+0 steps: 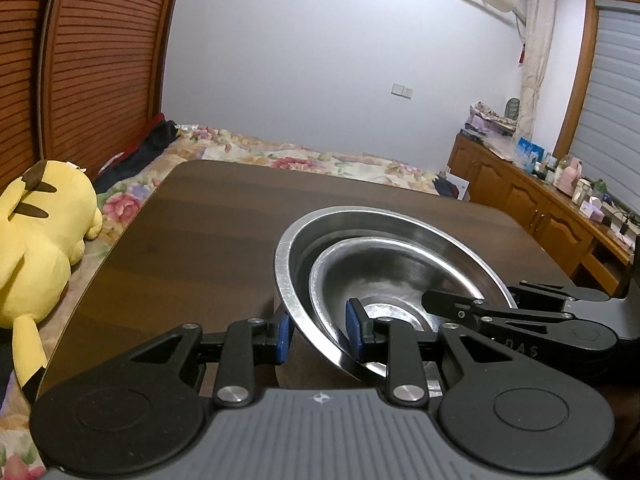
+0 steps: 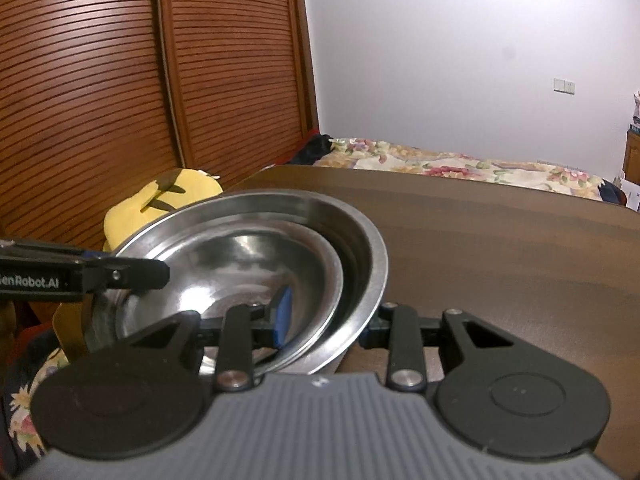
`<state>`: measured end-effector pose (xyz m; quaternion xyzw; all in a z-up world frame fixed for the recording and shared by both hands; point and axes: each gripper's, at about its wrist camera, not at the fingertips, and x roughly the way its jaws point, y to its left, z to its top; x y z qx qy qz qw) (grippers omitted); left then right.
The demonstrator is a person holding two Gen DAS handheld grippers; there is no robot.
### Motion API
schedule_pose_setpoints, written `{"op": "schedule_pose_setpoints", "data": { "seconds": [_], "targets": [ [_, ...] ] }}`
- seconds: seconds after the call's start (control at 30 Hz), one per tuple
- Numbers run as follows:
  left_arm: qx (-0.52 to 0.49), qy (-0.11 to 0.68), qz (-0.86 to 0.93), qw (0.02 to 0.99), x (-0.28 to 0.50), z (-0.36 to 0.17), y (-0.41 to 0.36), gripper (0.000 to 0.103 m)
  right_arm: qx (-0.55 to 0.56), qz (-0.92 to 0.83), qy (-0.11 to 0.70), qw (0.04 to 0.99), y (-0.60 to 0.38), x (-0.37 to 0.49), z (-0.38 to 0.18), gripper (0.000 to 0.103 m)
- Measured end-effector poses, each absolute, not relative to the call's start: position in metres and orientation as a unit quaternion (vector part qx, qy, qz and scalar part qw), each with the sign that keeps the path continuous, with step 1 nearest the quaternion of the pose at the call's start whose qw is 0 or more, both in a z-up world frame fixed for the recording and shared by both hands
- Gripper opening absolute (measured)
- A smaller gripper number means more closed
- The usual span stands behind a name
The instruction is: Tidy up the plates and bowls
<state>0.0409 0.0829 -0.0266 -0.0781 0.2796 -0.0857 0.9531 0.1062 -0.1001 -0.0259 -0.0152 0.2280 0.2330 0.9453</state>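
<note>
1. Left wrist view: the left gripper (image 1: 318,330) is straddling the near-left rims of two nested steel bowls, one blue pad outside the large bowl (image 1: 296,276), the other inside the small bowl (image 1: 384,276); the jaws look clamped on both walls, though contact is hard to confirm. The stack is tilting over the near edge of the dark table (image 1: 192,240). Both bowls are holding nothing else. The right gripper (image 1: 444,300) is reaching in from the right.
2. Right wrist view: the right gripper (image 2: 324,318) is pinching the near-right rims likewise. My judgement: both sides should be lifting level together, or the inner bowl could slide.
</note>
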Motion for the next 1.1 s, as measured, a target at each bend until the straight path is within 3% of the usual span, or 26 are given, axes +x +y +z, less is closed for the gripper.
{"op": "schedule_pose_setpoints", "data": {
  "seconds": [0.37, 0.4, 0.5, 0.63, 0.7, 0.83, 0.9, 0.97, 1.1],
  "targets": [
    [-0.08, 0.274, -0.078, 0.955, 0.039, -0.031, 0.083, 0.03, -0.016, 0.237, 0.227, 0.944, -0.097, 0.109, -0.024, 0.036],
    [-0.08, 0.274, -0.076, 0.955, 0.039, -0.032, 0.083, 0.03, -0.017, 0.236, 0.227, 0.945, -0.097, 0.109, -0.023, 0.039],
    [-0.079, 0.274, -0.071, 0.956, 0.04, -0.032, 0.084, 0.03, -0.034, 0.215, 0.213, 0.953, -0.095, 0.105, -0.023, 0.062],
    [-0.078, 0.273, -0.066, 0.957, 0.04, -0.031, 0.083, 0.031, -0.031, 0.218, 0.213, 0.952, -0.096, 0.105, -0.023, 0.062],
    [-0.072, 0.272, -0.06, 0.958, 0.039, -0.03, 0.081, 0.035, -0.03, 0.214, 0.21, 0.953, -0.097, 0.104, -0.022, 0.062],
    [-0.06, 0.268, -0.049, 0.96, 0.037, -0.027, 0.081, 0.058, -0.026, 0.211, 0.201, 0.956, -0.102, 0.099, -0.017, 0.069],
    [-0.055, 0.265, -0.045, 0.961, 0.036, -0.025, 0.081, 0.061, -0.028, 0.201, 0.195, 0.959, -0.104, 0.095, -0.013, 0.072],
    [-0.05, 0.263, -0.043, 0.963, 0.034, -0.022, 0.081, 0.072, -0.026, 0.194, 0.191, 0.962, -0.108, 0.092, -0.008, 0.073],
    [-0.036, 0.249, -0.037, 0.967, 0.03, -0.015, 0.075, 0.085, -0.016, 0.182, 0.181, 0.966, -0.117, 0.085, 0.001, 0.085]
  ]
}}
